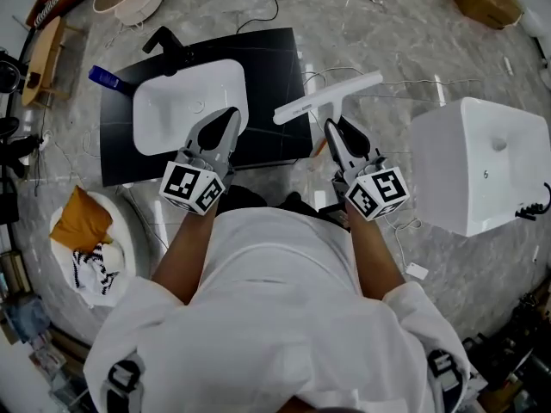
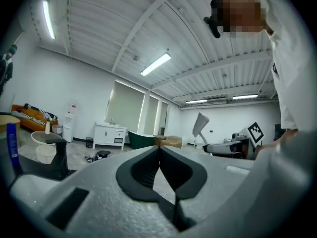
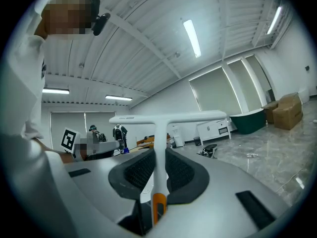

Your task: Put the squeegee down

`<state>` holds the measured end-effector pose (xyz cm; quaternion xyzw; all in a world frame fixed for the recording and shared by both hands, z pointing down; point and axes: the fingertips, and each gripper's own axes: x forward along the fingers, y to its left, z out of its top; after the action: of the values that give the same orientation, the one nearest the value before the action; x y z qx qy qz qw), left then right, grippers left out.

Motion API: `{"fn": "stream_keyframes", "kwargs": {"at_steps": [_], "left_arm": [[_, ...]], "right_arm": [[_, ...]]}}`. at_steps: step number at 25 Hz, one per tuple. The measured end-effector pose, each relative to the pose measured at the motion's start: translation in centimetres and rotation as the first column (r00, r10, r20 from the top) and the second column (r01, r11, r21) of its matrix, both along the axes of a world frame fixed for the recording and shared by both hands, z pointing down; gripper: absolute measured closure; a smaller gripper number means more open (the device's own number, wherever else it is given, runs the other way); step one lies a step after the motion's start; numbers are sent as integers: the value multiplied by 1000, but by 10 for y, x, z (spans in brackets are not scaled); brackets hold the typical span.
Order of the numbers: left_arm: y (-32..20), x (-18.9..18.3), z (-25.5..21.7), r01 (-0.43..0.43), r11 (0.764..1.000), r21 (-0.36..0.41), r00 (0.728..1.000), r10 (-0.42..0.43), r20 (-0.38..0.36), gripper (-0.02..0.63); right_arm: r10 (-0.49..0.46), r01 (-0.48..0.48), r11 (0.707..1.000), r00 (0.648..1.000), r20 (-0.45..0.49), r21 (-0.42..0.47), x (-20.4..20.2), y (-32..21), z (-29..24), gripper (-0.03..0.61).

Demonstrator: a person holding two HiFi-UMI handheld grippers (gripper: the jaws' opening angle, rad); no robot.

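A white T-shaped squeegee (image 1: 328,98) is held up in the air by my right gripper (image 1: 332,130), which is shut on its handle. In the right gripper view the squeegee (image 3: 159,133) stands upright between the dark pads, its blade across the top and an orange mark low on the handle. My left gripper (image 1: 229,119) hovers over the near edge of the white basin (image 1: 191,103); its jaws are shut with nothing between them, as the left gripper view (image 2: 158,150) shows. Both grippers point upward, level with each other.
The white basin sits on a black countertop (image 1: 275,58) with a black tap (image 1: 164,40) and a blue bottle (image 1: 108,78). A white tub (image 1: 478,163) stands at the right. A round white stool with an orange cloth (image 1: 79,220) is at the left. Cables lie on the marble floor.
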<state>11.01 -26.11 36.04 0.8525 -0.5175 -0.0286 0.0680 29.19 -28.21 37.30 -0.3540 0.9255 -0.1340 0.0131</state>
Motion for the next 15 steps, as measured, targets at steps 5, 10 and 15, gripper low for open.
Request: {"fn": "stream_keyframes", "kwargs": {"at_steps": [5,10,15], "left_arm": [[4,-9,23,40,997,-60,999,-39,9,597],[-3,-28,39,61,992,-109,998,-61,4,597],[-25,-59,57,63,990,-125,998,-63,2,597]], "right_arm": [[-33,34,998,999,13,-46,-11,-11,17,505],[-36,30,986,999,-33,-165,-31,-28,44,505],[-36,13,972,995,-91,-236,-65,-53,64,505]]}}
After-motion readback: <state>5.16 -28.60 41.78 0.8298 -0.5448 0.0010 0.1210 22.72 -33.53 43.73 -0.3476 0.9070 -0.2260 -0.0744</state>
